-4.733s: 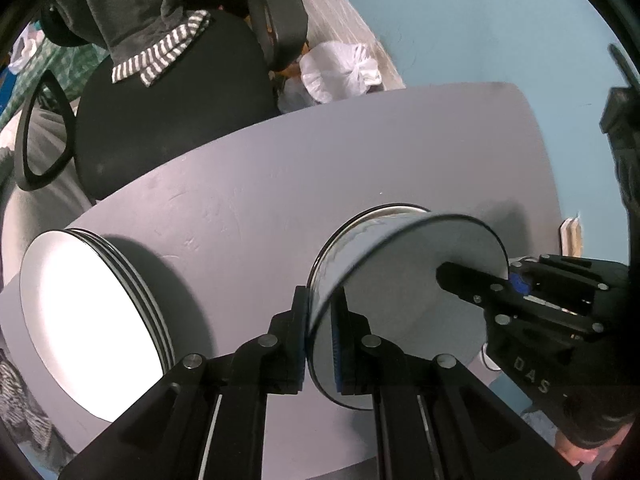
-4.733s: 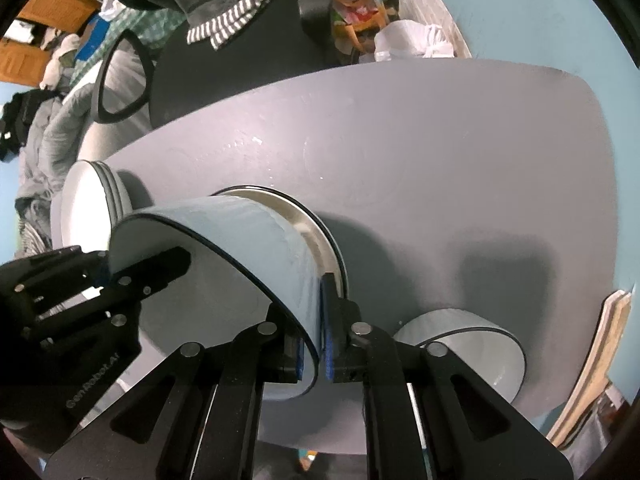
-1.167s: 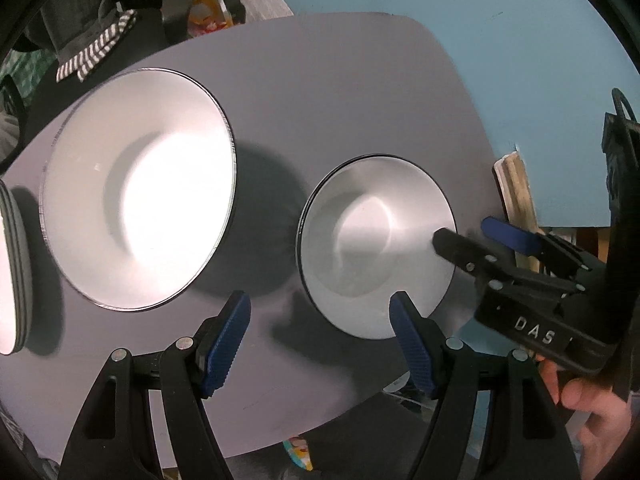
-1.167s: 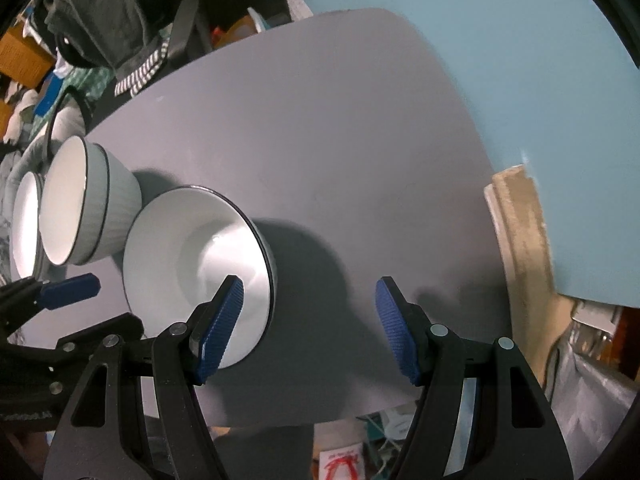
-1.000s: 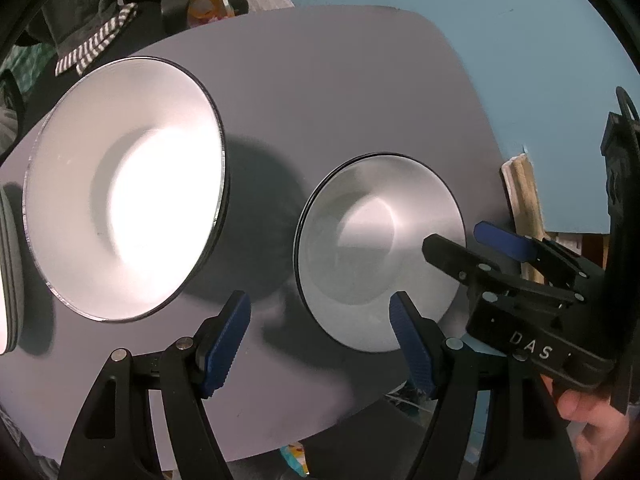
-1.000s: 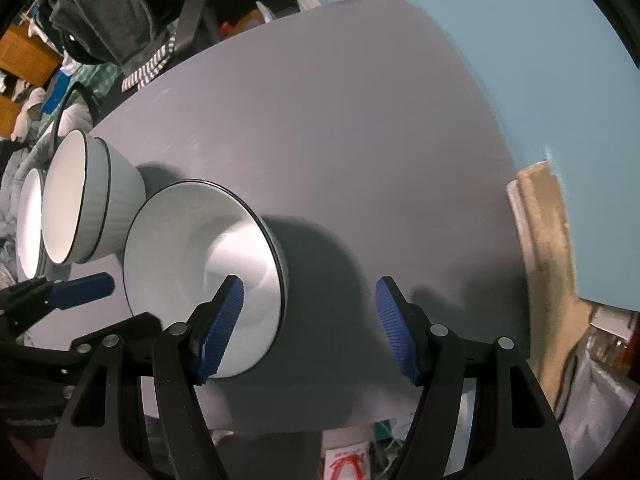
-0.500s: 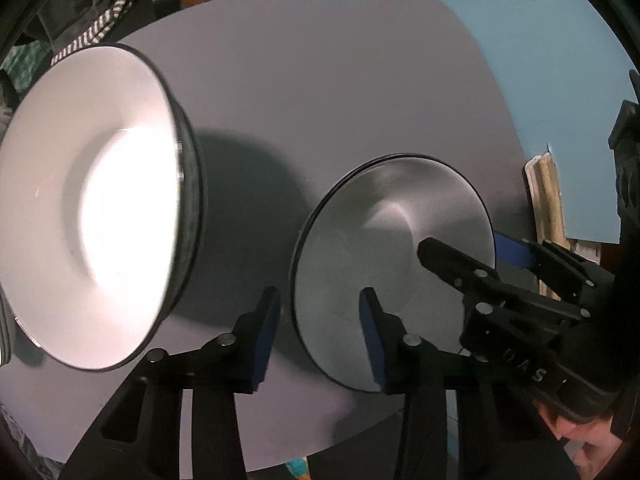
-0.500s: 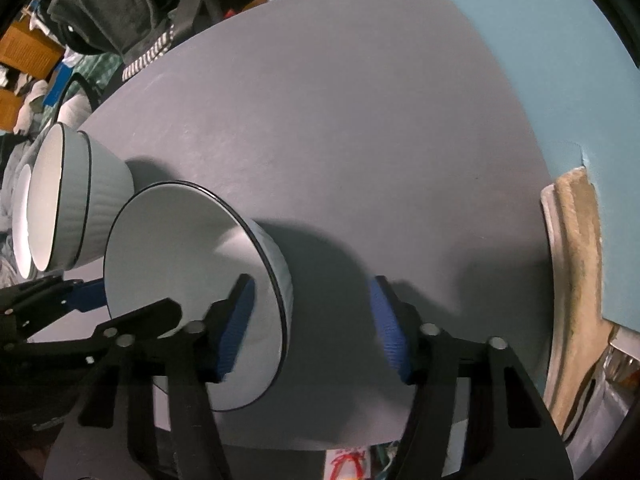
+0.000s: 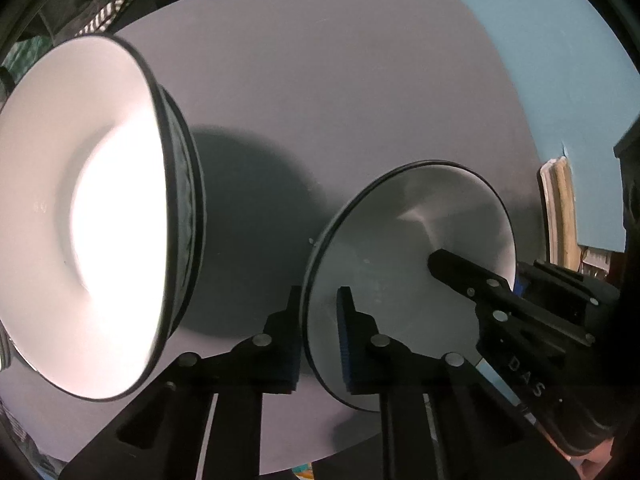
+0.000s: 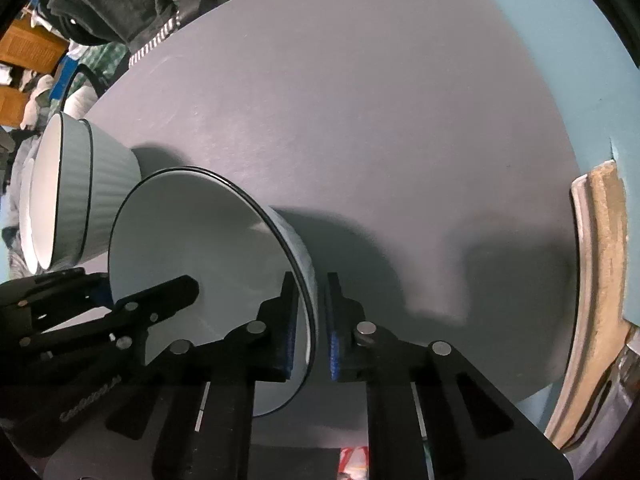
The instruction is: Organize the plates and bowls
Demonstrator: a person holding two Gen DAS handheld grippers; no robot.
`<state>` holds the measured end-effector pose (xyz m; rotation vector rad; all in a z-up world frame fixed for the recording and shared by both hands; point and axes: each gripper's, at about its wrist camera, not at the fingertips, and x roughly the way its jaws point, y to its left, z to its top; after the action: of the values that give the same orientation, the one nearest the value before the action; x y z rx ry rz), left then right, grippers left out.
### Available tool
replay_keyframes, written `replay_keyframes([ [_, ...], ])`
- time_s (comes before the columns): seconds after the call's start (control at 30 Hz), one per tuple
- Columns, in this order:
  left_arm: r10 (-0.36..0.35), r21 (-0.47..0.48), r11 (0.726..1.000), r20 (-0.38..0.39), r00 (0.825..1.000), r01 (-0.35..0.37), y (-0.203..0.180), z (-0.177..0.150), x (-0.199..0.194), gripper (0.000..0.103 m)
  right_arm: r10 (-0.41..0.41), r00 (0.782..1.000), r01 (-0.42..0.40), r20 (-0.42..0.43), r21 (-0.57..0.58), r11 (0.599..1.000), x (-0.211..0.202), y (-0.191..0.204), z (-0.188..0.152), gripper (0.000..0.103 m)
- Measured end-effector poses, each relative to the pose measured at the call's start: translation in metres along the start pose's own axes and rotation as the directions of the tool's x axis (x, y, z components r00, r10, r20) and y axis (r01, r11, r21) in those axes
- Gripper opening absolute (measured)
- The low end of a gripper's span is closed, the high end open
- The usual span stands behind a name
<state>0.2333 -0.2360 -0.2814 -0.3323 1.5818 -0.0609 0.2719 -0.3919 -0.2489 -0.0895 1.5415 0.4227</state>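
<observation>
A small white bowl with a dark rim [image 9: 408, 264] sits on the grey table [image 9: 340, 92]. My left gripper [image 9: 318, 336] is shut on its left rim, one pad inside and one outside. My right gripper [image 10: 310, 324] is shut on the bowl's right rim; the bowl shows in the right wrist view [image 10: 200, 264]. Each gripper shows in the other's view, the right one [image 9: 516, 304] and the left one [image 10: 80, 312]. Stacked larger white bowls [image 9: 92, 216] stand to the left, also in the right wrist view [image 10: 76, 196].
A stack of white plates [image 10: 25, 216] peeks out behind the larger bowls at the far left. A tan board [image 10: 596, 280] leans beyond the table's right edge by the blue wall. A chair with clothes [image 10: 120, 4] stands behind the table.
Both grippers moved down onto the small bowl and closed on its opposite rims; a second ago both were open above it.
</observation>
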Motion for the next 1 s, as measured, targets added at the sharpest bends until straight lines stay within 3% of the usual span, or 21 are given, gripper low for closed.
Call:
replay_keyframes([
  [0.23,-0.027,-0.016,1.000,0.004,1.000,0.027,0.011,-0.004,0.006,0.011,-0.005,1.000,0.005,0.006,-0.002,1.000,-0.005,-0.002,-0.004,0.008],
  [0.5,-0.004,0.019,1.000,0.004,1.000,0.004,0.024,-0.009,0.003,0.008,-0.001,1.000,0.001,0.003,0.031,1.000,-0.009,-0.011,-0.008,0.006],
  [0.53,-0.005,0.020,1.000,-0.001,1.000,0.005,0.010,0.002,0.001,0.008,-0.005,1.000,0.005,0.001,0.029,1.000,-0.009,-0.009,-0.008,0.005],
  [1.0,-0.002,0.066,0.998,0.016,1.000,0.001,-0.005,0.000,-0.038,0.008,-0.016,1.000,0.017,-0.011,0.033,0.999,-0.031,0.005,-0.010,0.005],
])
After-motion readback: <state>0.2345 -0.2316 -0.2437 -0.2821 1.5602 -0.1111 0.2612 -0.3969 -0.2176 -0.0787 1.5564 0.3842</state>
